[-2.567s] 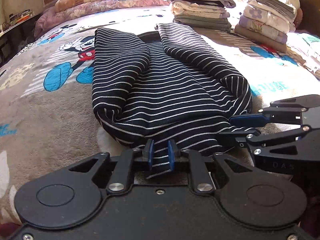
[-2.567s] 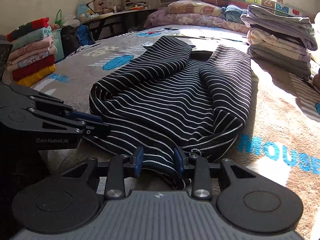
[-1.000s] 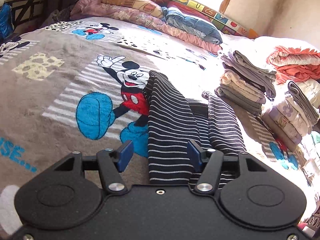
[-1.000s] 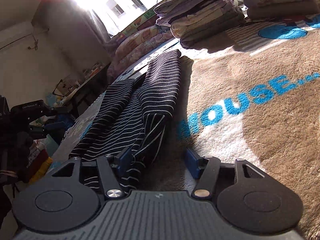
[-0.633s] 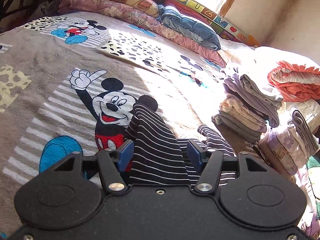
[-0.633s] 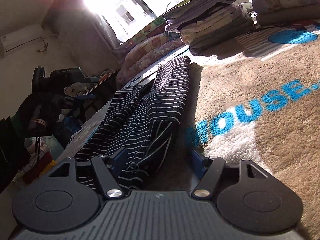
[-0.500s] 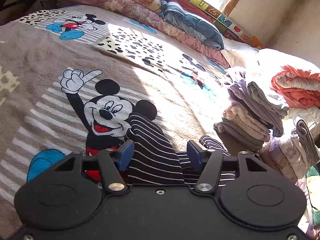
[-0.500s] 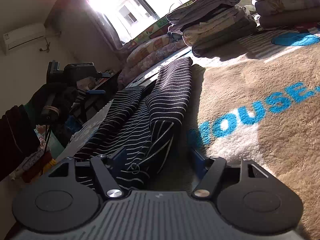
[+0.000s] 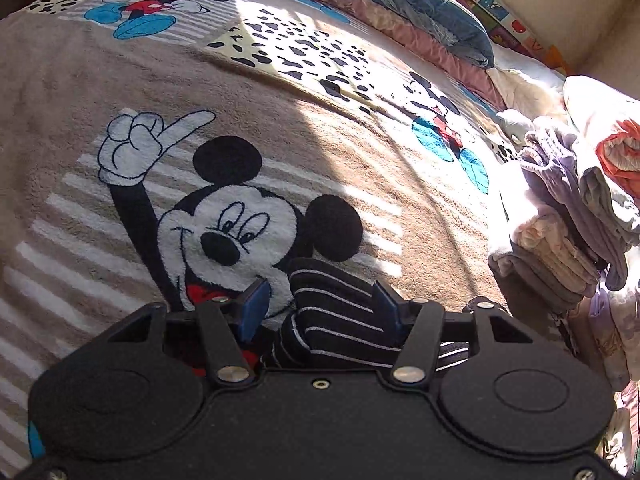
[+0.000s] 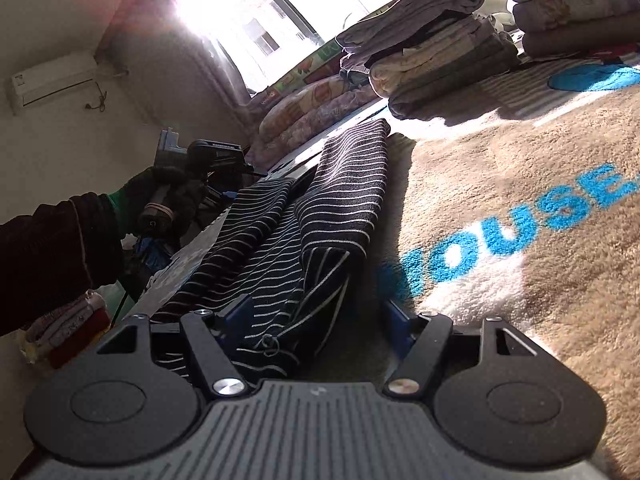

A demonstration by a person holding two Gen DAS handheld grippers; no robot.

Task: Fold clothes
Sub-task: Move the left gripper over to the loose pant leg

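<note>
A black garment with thin white stripes (image 10: 320,208) lies lengthwise on the Mickey Mouse blanket (image 9: 240,92), its two sides folded in over the middle. My left gripper (image 9: 320,306) is open at the garment's far end (image 9: 332,312), which sits between the blue pads, close to the right one. My right gripper (image 10: 316,318) is open low at the near hem; striped cloth lies by its left pad (image 10: 236,316), and its right pad rests over the blanket. In the right wrist view a gloved hand (image 10: 160,196) holds the left gripper at the far end.
Stacks of folded clothes (image 9: 560,240) stand on the bed right of the garment, also seen as stacks (image 10: 432,60) in the right wrist view. Pillows (image 9: 420,20) line the head of the bed. More folded clothes (image 10: 68,328) sit beyond the bed's left edge.
Both grippers were shut on the near hem 2.6 s ago and have opened. The left one travelled along the garment to its far end; the right stayed low at the near hem.
</note>
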